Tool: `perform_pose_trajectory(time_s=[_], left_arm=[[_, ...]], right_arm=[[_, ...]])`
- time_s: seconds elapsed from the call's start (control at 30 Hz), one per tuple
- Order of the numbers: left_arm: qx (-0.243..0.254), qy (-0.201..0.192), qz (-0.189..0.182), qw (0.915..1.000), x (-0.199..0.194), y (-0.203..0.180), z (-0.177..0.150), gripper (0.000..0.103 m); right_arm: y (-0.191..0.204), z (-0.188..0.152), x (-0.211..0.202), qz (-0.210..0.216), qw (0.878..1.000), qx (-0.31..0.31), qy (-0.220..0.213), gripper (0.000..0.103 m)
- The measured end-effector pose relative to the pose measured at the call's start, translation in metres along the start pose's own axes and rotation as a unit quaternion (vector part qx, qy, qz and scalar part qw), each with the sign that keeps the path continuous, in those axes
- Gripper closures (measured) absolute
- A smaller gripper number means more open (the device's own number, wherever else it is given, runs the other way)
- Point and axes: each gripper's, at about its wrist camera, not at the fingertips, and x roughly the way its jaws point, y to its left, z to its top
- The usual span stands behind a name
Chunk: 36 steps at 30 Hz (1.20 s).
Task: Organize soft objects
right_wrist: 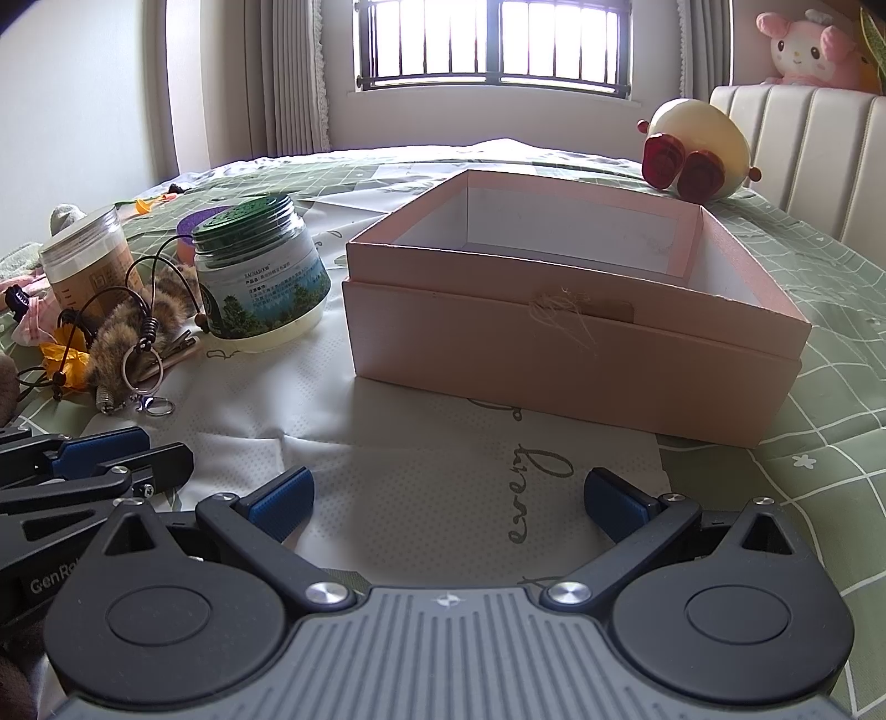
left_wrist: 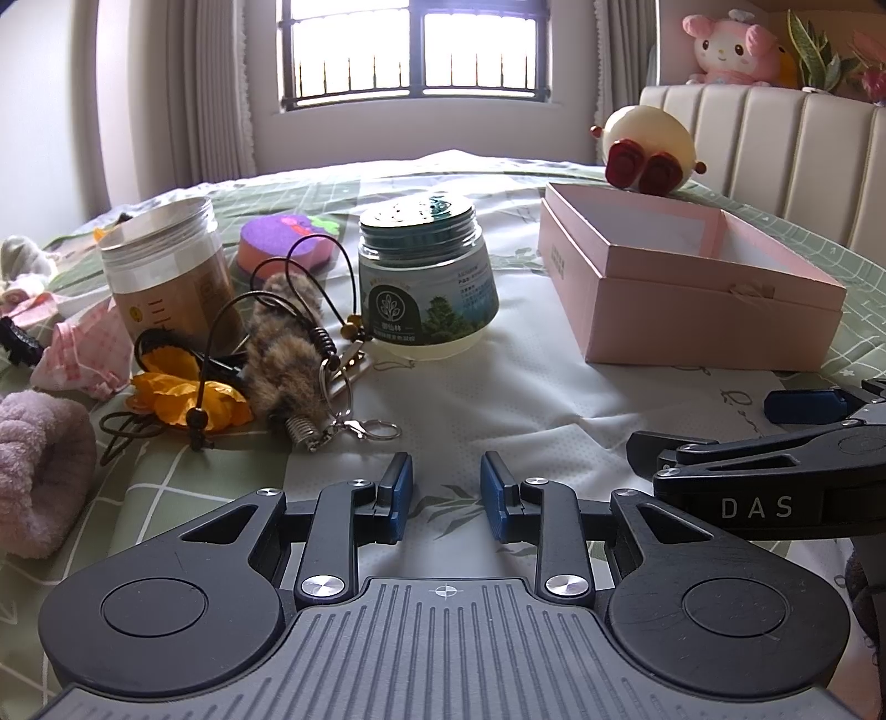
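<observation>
An open pink box (left_wrist: pixel 686 288) (right_wrist: pixel 570 327) sits empty on the bed. Left of it lie soft things: a furry brown keychain tail (left_wrist: pixel 282 354) (right_wrist: pixel 130 338), a yellow fabric flower (left_wrist: pixel 177 396), a pink checked cloth (left_wrist: pixel 88 349), a pink fluffy towel (left_wrist: pixel 39 465) and a purple-orange sponge (left_wrist: pixel 288 243). My left gripper (left_wrist: pixel 446 493) is partly open and empty, just short of the tail. My right gripper (right_wrist: pixel 446 498) is wide open and empty in front of the box; it also shows at the right of the left wrist view (left_wrist: pixel 775 443).
Two jars stand by the soft things: a brown one (left_wrist: pixel 166 271) and a green-lidded one (left_wrist: pixel 426 282) (right_wrist: pixel 260 277). A cream plush toy (left_wrist: pixel 648 149) (right_wrist: pixel 698 149) lies behind the box by the headboard (left_wrist: pixel 775 149). A pink plush (left_wrist: pixel 731 50) sits on top.
</observation>
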Motion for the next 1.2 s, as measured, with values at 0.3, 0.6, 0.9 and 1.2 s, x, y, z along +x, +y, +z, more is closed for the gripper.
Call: perform_pose_trajectory(time_s=[0.3, 0.6, 0.9, 1.2], left_arm=[[-0.014, -0.001, -0.02, 0.9997, -0.004, 0.008, 0.002, 0.072], [-0.022, -0.064, -0.035, 0.9971, -0.076, 0.085, 0.033, 0.072], [-0.177, -0.003, -0.01, 0.9841, -0.08, 0.218, 0.029, 0.073], [-0.158, 0.051, -0.095, 0.9816, -0.067, 0.2, 0.015, 0.073]], right_arm=[[-0.01, 0.022, 0.007, 0.039, 0.995, -0.023, 0.089, 0.0], [-0.002, 0.035, -0.011, 0.05, 0.995, -0.002, 0.081, 0.006], [0.046, 0.035, -0.048, 0.069, 0.997, -0.035, 0.023, 0.006], [0.066, 0.025, -0.055, 0.088, 0.993, -0.064, 0.035, 0.006]])
